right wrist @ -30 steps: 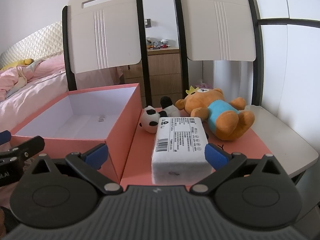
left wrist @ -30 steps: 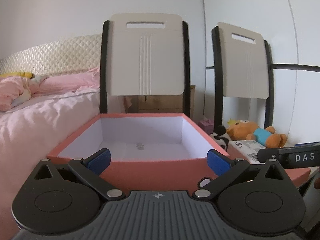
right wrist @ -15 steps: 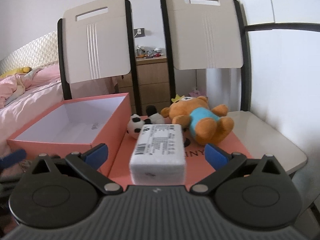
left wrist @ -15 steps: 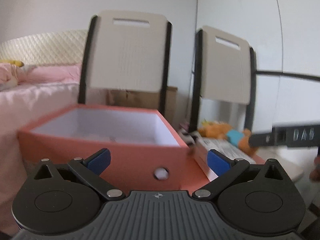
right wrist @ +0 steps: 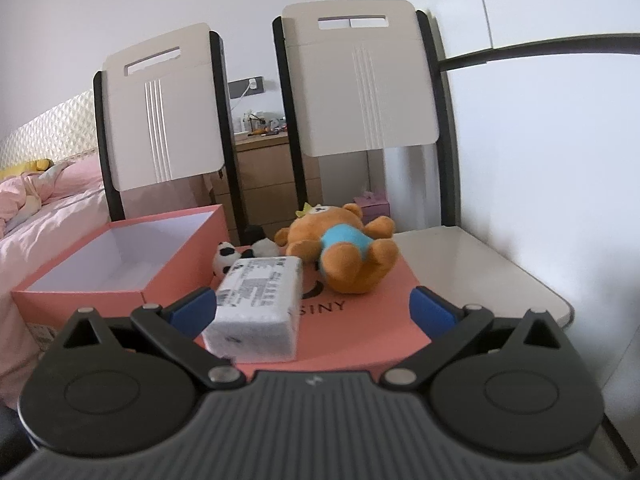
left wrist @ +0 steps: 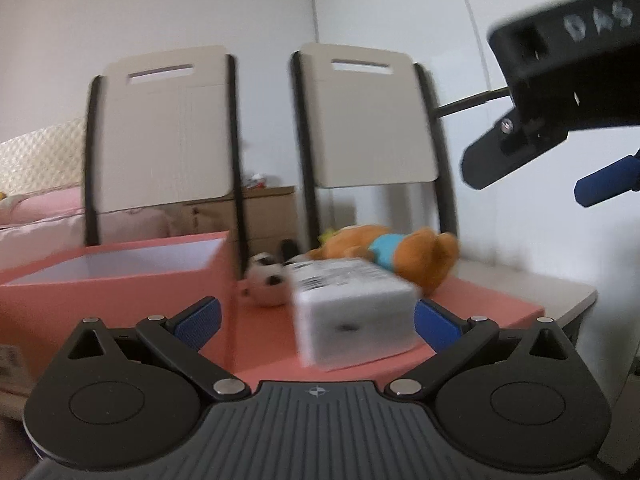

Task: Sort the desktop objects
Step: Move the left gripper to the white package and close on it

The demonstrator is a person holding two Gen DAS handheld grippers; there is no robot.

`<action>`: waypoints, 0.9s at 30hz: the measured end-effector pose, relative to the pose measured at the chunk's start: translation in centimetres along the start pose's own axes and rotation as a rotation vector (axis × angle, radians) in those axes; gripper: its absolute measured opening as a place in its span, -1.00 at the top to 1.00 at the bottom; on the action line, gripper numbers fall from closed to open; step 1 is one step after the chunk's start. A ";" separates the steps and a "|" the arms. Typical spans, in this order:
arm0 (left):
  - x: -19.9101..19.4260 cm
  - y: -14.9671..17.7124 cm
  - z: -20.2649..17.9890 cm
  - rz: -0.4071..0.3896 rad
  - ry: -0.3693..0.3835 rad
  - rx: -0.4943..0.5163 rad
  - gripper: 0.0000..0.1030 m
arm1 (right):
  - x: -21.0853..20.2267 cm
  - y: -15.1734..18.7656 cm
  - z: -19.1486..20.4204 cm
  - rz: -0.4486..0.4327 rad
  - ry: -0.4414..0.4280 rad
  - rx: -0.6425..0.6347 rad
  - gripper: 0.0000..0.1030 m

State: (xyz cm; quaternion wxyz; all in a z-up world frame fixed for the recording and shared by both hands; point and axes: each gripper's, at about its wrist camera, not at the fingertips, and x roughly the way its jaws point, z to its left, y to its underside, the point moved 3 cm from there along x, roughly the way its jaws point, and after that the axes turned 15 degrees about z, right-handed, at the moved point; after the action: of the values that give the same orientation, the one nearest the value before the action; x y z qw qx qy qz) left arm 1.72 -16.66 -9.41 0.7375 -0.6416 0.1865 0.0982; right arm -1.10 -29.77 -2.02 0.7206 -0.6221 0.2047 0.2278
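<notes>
Facing a blocky white packet (right wrist: 258,307), open-splayed right claw (right wrist: 312,310).

Left wrist view: motion-blurred throughout.
White packet (left wrist: 352,312): label print unreadable.
Panda toy (right wrist: 229,259): partly hidden behind the packet.
Right gripper (left wrist: 568,152): cut off by the frame edge.
Lid lettering (right wrist: 326,307): partly covered.

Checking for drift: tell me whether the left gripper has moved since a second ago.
Yes. The left gripper swung right: the pink box filled its view centre before and now sits left, with the white packet ahead.
</notes>
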 end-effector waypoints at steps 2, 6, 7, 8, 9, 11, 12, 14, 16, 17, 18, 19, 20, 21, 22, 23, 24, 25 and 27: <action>1.4 -0.2 -1.2 0.024 -0.023 -0.003 -1.00 | -0.3 0.2 -0.6 0.002 0.003 -0.001 -1.00; 3.8 -0.6 -2.5 0.065 -0.034 -0.036 -1.00 | -0.9 0.6 -1.6 0.003 0.001 0.001 -1.00; 4.3 -0.6 -2.8 0.065 -0.045 -0.028 -1.00 | -1.0 0.7 -1.9 0.005 0.001 0.003 -1.00; 4.8 -0.7 -3.1 0.071 -0.054 -0.024 -1.00 | -1.1 0.7 -2.1 0.006 0.000 0.004 -1.00; 5.3 -0.7 -3.3 0.080 -0.062 -0.023 -1.00 | -1.1 0.8 -2.4 0.007 0.000 0.005 -1.00; 6.3 -0.7 -3.3 0.096 -0.073 -0.035 -1.00 | -1.2 0.9 -2.8 0.011 -0.003 0.008 -1.00; 6.7 -0.8 -3.3 0.102 -0.075 -0.035 -1.00 | -1.2 1.0 -3.0 0.013 -0.005 0.011 -1.00; 7.5 -1.0 -3.1 0.120 -0.086 -0.032 -1.00 | -1.3 1.0 -3.3 0.017 -0.005 0.016 -1.00; 7.8 -1.2 -2.6 0.127 -0.086 -0.042 -0.99 | -1.2 1.1 -3.4 0.022 -0.002 0.020 -1.00; 7.8 -1.3 -2.3 0.127 -0.080 -0.048 -0.96 | -1.2 1.1 -3.5 0.025 -0.001 0.022 -1.00; 7.9 -1.4 -2.0 0.128 -0.078 -0.052 -0.88 | -1.1 1.1 -3.5 0.027 0.000 0.023 -1.00; 7.9 -1.5 -1.7 0.134 -0.077 -0.056 -0.74 | -1.1 1.1 -3.5 0.028 -0.001 0.025 -1.00; 7.9 -1.6 -1.5 0.141 -0.077 -0.062 -0.73 | -1.1 1.1 -3.5 0.029 -0.002 0.027 -1.00; 7.8 -1.7 -1.2 0.148 -0.071 -0.067 -0.72 | -1.0 1.0 -3.4 0.028 -0.005 0.028 -1.00; 7.8 -1.9 -1.0 0.154 -0.062 -0.072 -0.71 | -1.0 1.0 -3.3 0.028 -0.008 0.029 -1.00; 7.6 -2.0 -0.8 0.158 -0.053 -0.077 -0.70 | -0.9 1.0 -3.2 0.029 -0.010 0.030 -1.00; 7.4 -2.2 -0.6 0.160 -0.044 -0.084 -0.70 | -0.8 0.9 -3.1 0.030 -0.011 0.028 -1.00; 7.2 -2.3 -0.4 0.162 -0.037 -0.090 -0.69 | -0.8 0.9 -2.9 0.030 -0.013 0.026 -1.00; 6.7 -2.7 0.1 0.153 -0.029 -0.091 -0.68 | -0.6 0.7 -2.5 0.028 -0.017 0.025 -1.00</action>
State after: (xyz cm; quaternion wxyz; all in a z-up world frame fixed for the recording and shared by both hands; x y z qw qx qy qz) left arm 8.89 -17.61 -9.63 0.7003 -0.6570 0.2197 0.1721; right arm -2.07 -32.25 -2.62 0.7268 -0.6081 0.2100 0.2407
